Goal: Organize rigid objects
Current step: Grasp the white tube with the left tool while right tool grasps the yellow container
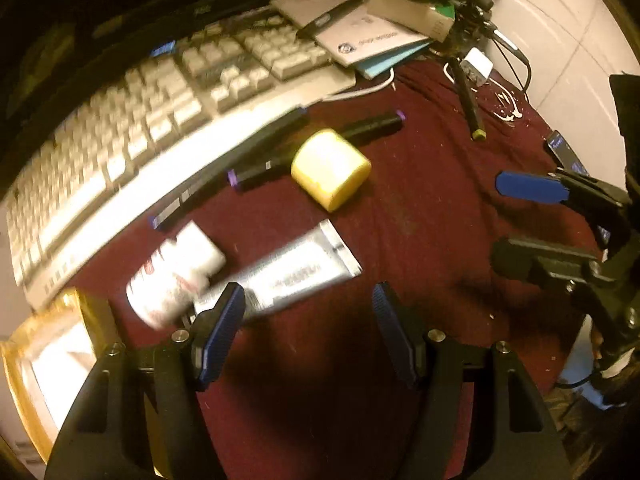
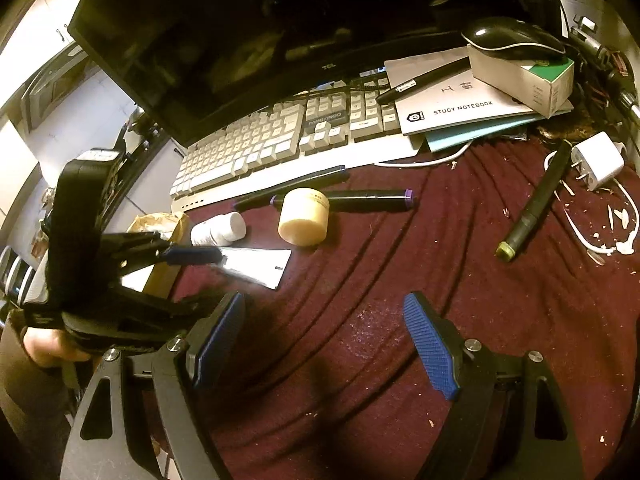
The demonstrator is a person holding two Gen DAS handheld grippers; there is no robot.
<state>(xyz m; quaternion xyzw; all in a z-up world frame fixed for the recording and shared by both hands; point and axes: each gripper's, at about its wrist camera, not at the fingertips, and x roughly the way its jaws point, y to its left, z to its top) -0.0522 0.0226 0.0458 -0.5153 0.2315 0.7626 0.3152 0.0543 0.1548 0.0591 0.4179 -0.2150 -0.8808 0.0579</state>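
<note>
Centrally, on the maroon cloth (image 2: pixel 400 280): one silver tube (image 2: pixel 256 266), lying flat, its crimped end toward the open cloth and its cap end hidden behind the left gripper (image 2: pixel 192 276). Just beside it, toward the keyboard (image 2: pixel 248 152), a white bottle (image 2: pixel 218 230) on its side (label blurred in the left wrist view, unreadable). Next item: a pale yellow cylindrical jar (image 2: pixel 303 216), upright, standing apart from the tube and touching or nearly touching a black marker with purple ends (image 2: pixel 372 200). A second dark marker (image 2: pixel 292 186) lies along the keyboard's front edge. A third, with a green tip (image 2: pixel 532 206), lies well apart on the right side of the cloth, near a white charger plug (image 2: pixel 598 164) and its cable.

Left gripper: jaws spread, nothing between the blue pads (image 1: pixel 218 336); it hangs over the tube's cap end without gripping it. Right gripper (image 2: pixel 332 344): jaws wide apart, empty, over bare cloth.

Outlying: a study notebook (image 2: pixel 460 108) resting partly on the keyboard, a black pen (image 2: pixel 424 80) on it, a white-and-green box (image 2: pixel 524 76) carrying a black mouse (image 2: pixel 512 38); a dark monitor (image 2: pixel 240 40) behind; a brown paper bag (image 2: pixel 160 226) at the cloth's left edge.
</note>
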